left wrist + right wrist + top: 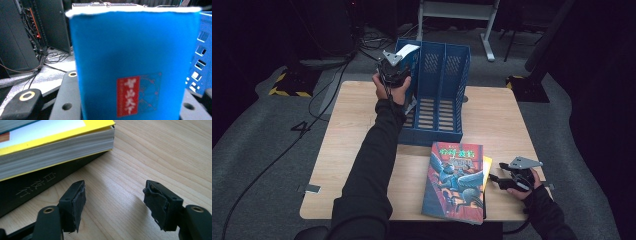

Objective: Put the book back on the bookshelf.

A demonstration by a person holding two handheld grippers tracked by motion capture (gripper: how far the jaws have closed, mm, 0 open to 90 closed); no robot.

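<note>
My left gripper [394, 70] is shut on a blue book [130, 67] with a red label and holds it upright. In the high view the blue book [410, 54] stands above the left slot of a blue file rack [444, 75]; the rack's perforated wall [202, 55] is close on the right. A stack of books [457, 180] lies at the table's near edge, with a fantasy novel on top. My right gripper [494, 179] rests just right of it. In the right gripper view, the right gripper [115, 200] is open over bare wood, next to a yellow book [50, 142] lying on a black one [37, 187].
The rack stands at the back middle of the wooden table [347, 150]. Beyond the table are desk legs [488, 35], cables on the grey floor and dark equipment cabinets [22, 32]. Bare wood lies left of the stack and right of the rack.
</note>
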